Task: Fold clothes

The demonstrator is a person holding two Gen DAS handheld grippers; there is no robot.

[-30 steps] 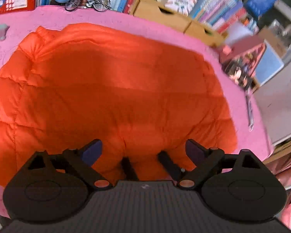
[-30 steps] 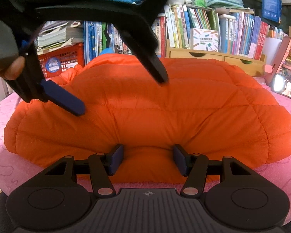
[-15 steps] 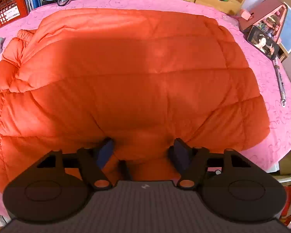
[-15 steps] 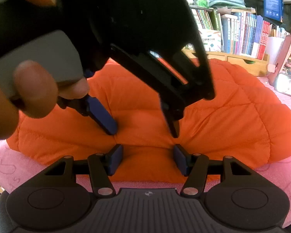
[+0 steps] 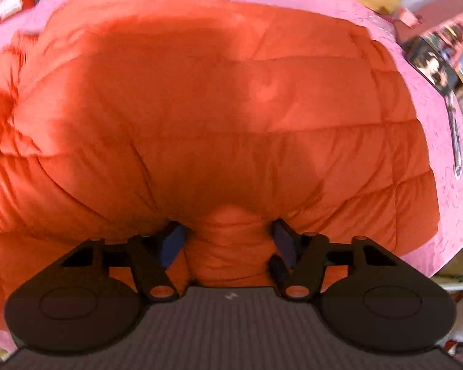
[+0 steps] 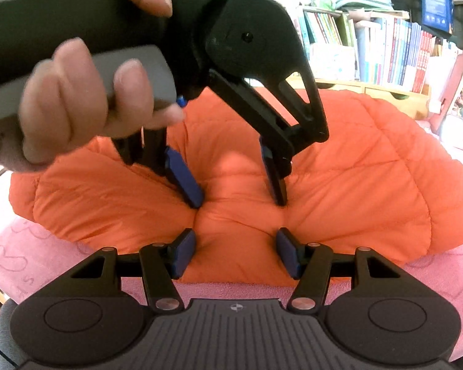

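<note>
On the pink cloth (image 6: 61, 265), the left gripper (image 6: 237, 191) presses spread jaws into the orange jacket (image 6: 370, 185), likely to pinch it; the right gripper (image 6: 236, 254) hangs unclenched beside.

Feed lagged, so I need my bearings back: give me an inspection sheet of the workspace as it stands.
Surface: pink cloth covers the table.
Job's things: orange puffer jacket lies spread flat, quilted side up.
Clutter: phone and metal pen at the far right edge.
Grippers: left gripper has its jaws open and pressed down into a hump of jacket, a hand on its handle; right gripper has its jaws open, straddling the near hem.
Cables: nothing seen.
Surroundings: bookshelf and wooden drawer box behind the table.
</note>
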